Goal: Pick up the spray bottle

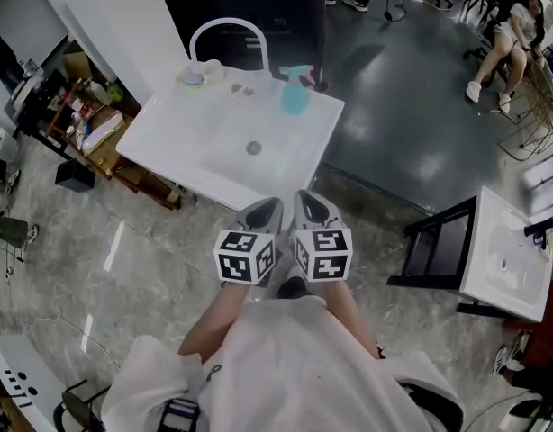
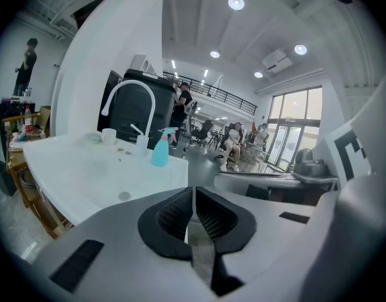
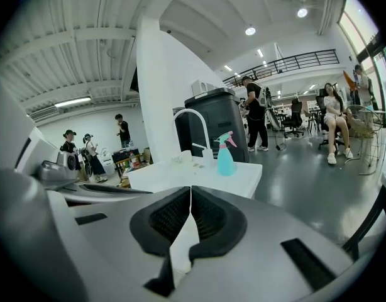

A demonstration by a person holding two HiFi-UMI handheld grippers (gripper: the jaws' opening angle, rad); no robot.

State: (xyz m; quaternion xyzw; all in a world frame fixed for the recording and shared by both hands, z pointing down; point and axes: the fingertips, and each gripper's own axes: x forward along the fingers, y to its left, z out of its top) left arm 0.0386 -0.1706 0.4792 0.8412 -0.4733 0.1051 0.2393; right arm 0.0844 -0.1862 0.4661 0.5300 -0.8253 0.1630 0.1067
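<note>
The person stands at the near edge of a white sink [image 1: 182, 142], holding both tools side by side and pointing toward it. The left gripper [image 1: 263, 212] has its jaws pressed together with nothing between the dark ribbed pads, as its own view shows plainly. The right gripper [image 1: 312, 207] sits just beside it on the right, and its jaws are likewise closed on nothing. Each carries its marker cube [image 1: 247, 255] on the near end, close to the person's white garment. The spray bottle [image 1: 294, 93], pale teal with a pink trigger head, stands upright on the far right corner of the sink top, well apart from both grippers. To its left, on the far edge, rises a white arched faucet [image 1: 227, 34], and a white cup [image 1: 212, 68] stands near the faucet's base, with a small clear container between the cup and the bottle in the left gripper view. The round drain [image 1: 253, 148] lies in the basin, between the bottle and the grippers. Behind the sink stands a tall black bin [image 3: 219, 121]. A second white sink [image 1: 511, 250] on a dark frame stands at the right of the scene, and a seated person [image 1: 506, 39] is far off to the right on the grey floor [image 1: 412, 106].
</note>
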